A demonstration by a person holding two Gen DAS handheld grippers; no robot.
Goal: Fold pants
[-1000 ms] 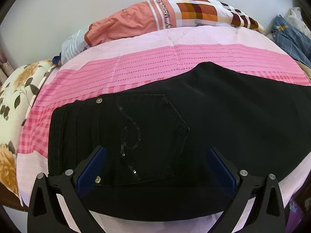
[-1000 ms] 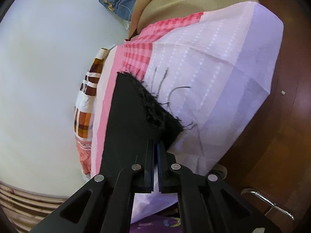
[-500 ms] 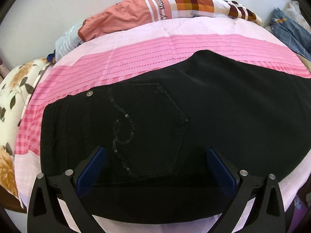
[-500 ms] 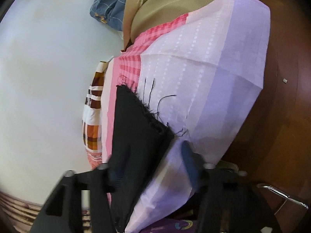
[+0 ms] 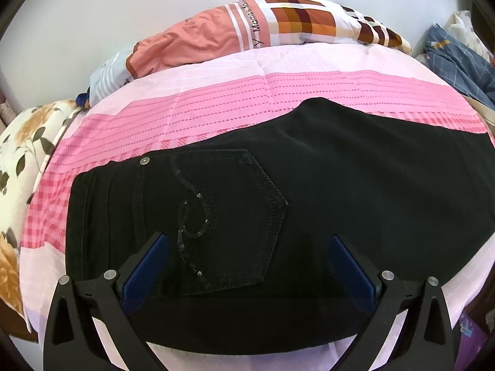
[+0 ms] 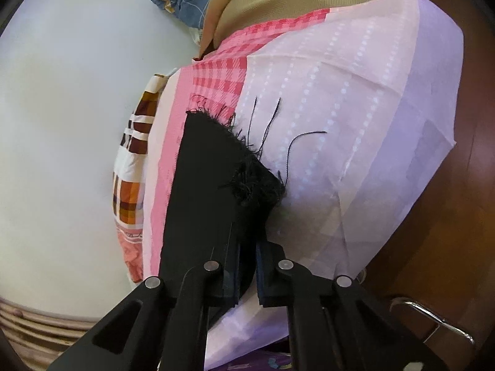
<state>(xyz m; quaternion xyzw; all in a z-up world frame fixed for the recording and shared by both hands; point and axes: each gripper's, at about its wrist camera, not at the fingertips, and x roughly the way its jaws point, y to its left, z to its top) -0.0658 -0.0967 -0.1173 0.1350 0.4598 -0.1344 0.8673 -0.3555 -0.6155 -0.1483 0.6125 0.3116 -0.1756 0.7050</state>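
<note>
While the left gripper (image 5: 247, 266) is hovering wide open over the pants (image 5: 340, 185) lying flat on the bed (image 5: 216, 114), no container is showing. Right gripper (image 6: 247, 266) is pinching the frayed hem (image 6: 244, 167); lifting should be level, keeping both layers aligned.

Black lettering, partly readable as "Mama's", is running along a white stripe of the salmon-and-brown checked folded quilt (image 5: 247, 21), lying at twelve o'clock; the rest is showing nothing legible.
</note>
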